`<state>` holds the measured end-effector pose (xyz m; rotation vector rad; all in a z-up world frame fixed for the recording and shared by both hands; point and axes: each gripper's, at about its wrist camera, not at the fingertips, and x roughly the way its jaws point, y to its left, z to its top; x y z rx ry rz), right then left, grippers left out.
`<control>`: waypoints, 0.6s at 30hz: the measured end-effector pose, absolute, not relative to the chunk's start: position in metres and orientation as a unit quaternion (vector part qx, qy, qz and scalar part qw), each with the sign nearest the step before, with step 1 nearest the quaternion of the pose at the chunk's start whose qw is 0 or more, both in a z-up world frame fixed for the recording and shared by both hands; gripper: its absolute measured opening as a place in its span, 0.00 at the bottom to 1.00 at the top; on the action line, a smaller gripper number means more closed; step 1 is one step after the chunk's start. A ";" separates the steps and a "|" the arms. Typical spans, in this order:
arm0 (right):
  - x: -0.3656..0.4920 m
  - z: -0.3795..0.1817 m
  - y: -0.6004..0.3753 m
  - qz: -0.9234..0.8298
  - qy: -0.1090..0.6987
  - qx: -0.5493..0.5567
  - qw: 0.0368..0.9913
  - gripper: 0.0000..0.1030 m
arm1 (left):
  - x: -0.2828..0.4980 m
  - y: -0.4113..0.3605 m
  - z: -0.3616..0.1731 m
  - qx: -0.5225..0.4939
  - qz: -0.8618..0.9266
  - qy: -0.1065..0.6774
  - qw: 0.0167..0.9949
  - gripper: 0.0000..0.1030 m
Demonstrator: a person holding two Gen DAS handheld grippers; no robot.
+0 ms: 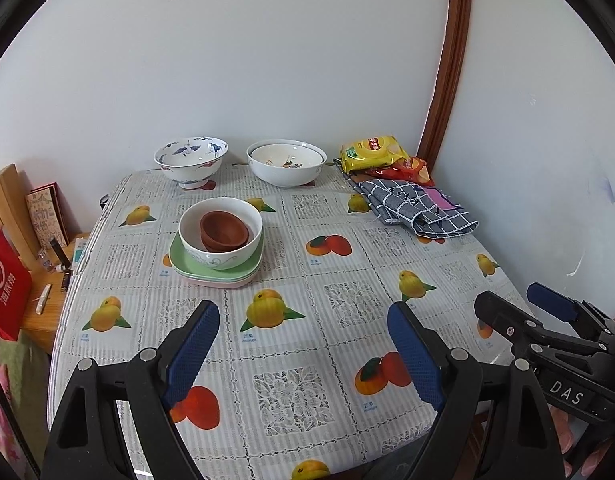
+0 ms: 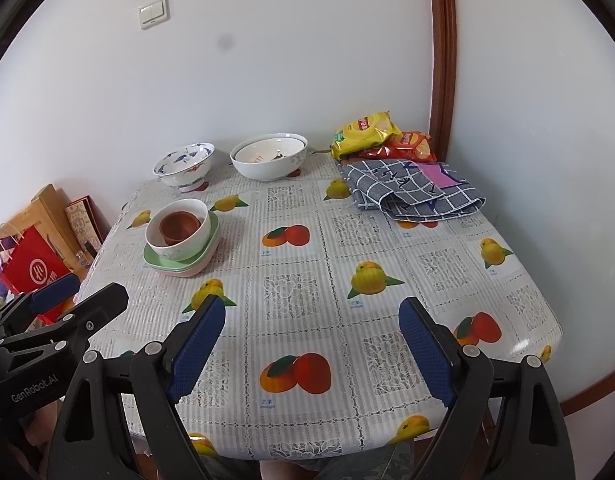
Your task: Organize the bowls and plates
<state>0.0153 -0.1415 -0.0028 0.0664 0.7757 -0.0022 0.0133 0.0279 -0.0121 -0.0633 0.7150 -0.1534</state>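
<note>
- The left gripper (image 1: 303,354) hovers over the near part of the bench (image 1: 339,280), which wears a fruit-printed plastic cloth; its blue-padded jaws stand wide apart with nothing between them.
- The right gripper (image 2: 311,354) hangs beside it, likewise released and empty.
- Toward the bench's left side, a white ceramic bowl (image 1: 220,236) holding two nested brown bowls (image 1: 224,230) sits on a stack of pale green and pink square plates (image 1: 211,272).
- At the far edge by the wall stand a blue-and-white patterned footed bowl (image 1: 191,160) and, to its right, a large white bowl (image 1: 286,162) with another nested inside.
- In the far right corner lie a yellow snack bag (image 1: 373,152) over a red snack bag (image 1: 417,170), and just in front a folded grey checked cloth (image 1: 419,208).
- Open cloth lies between the grippers and the dishes.
</note>
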 end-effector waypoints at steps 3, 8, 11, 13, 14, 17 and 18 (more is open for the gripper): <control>0.015 -0.002 -0.140 0.000 0.377 0.031 0.926 0.85 | 0.013 0.029 -0.011 -0.031 -0.074 0.348 0.934 0.83; 0.015 -0.002 -0.139 0.002 0.378 0.030 0.925 0.85 | 0.013 0.030 -0.011 -0.034 -0.072 0.349 0.934 0.83; 0.015 -0.002 -0.138 0.002 0.378 0.030 0.925 0.85 | 0.013 0.030 -0.011 -0.033 -0.071 0.349 0.934 0.83; 0.015 -0.002 -0.138 0.002 0.377 0.030 0.926 0.85 | 0.012 0.031 -0.010 -0.033 -0.071 0.349 0.934 0.83; 0.015 -0.002 -0.138 0.003 0.378 0.030 0.925 0.85 | 0.012 0.031 -0.010 -0.034 -0.071 0.350 0.934 0.83; 0.015 -0.002 -0.137 0.003 0.378 0.031 0.925 0.85 | 0.012 0.032 -0.010 -0.034 -0.071 0.349 0.934 0.83; 0.015 -0.003 -0.137 0.004 0.378 0.031 0.925 0.85 | 0.012 0.033 -0.010 -0.034 -0.071 0.349 0.934 0.83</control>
